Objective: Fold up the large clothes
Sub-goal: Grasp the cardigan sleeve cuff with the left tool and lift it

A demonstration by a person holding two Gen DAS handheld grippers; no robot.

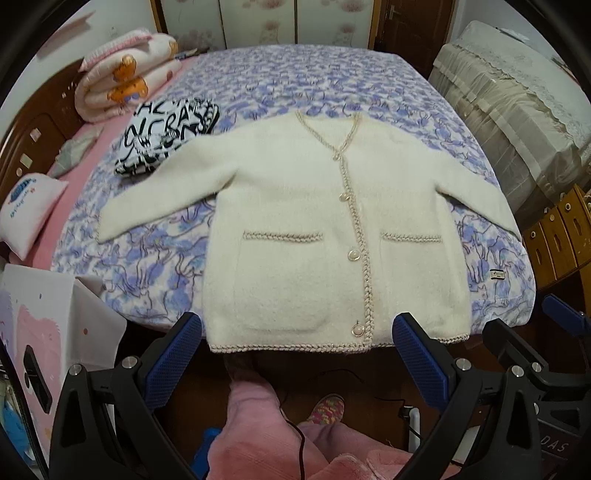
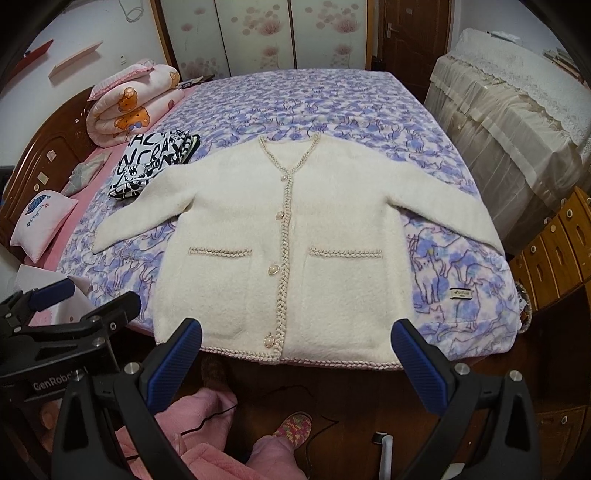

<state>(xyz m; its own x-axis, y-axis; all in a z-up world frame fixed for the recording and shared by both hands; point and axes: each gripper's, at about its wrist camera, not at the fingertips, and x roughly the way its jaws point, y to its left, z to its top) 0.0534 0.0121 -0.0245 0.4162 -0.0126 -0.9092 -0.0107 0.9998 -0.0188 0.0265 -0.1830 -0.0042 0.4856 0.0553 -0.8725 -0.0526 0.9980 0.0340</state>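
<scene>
Both sets of jaws stand wide apart, holding nothing: the left gripper (image 1: pixel 297 354) and right gripper (image 2: pixel 297 360) hover off the near edge of the bed (image 2: pixel 332 99). A cream cardigan (image 2: pixel 284 251) lies flat, front up and buttoned, collar away, hem at the edge, long axis running up the bed, sleeves spread. Beside its left sleeve sits what looks like folded black-and-white cloth (image 2: pixel 151 162). Rolled quilt (image 2: pixel 136 103) by the headboard; wardrobe doors (image 2: pixel 258 33) behind.
</scene>
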